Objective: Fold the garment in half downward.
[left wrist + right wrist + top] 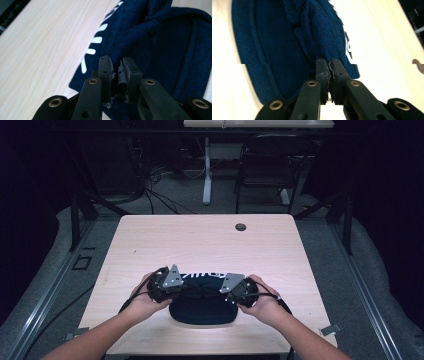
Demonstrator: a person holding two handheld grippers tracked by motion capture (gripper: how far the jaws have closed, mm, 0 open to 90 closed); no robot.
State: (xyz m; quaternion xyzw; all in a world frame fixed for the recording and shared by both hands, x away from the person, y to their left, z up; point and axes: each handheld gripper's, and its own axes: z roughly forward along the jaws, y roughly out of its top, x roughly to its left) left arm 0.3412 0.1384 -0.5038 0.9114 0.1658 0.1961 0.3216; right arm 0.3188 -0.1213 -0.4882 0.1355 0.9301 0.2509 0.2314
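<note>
A dark blue knitted hat (202, 307) with white lettering lay flat on the near part of the pale wooden table (200, 245), between the person's two hands. The left gripper (115, 66) had its jaws drawn nearly together on a bunched fold of the knit at the hat's lettered edge, and the right gripper (329, 65) pinched a similar fold on the opposite side.

The likeliest trouble, as I judged it, was the fabric sliding out. Each grip took only a thin ridge of stretchy knit near the jaw tips, so an uneven pull from either side could have let one fold slip free and dropped that half of the hat. Pulling the two grippers apart too hard might also have stretched the knit or dragged the whole hat across the smooth tabletop.

In the high view both forearms came in from the near edge and angled inward. The left hand (145, 297) and right hand (262, 302) each wrapped a gripper, held low over the hat, jaws pointing toward one another
</note>
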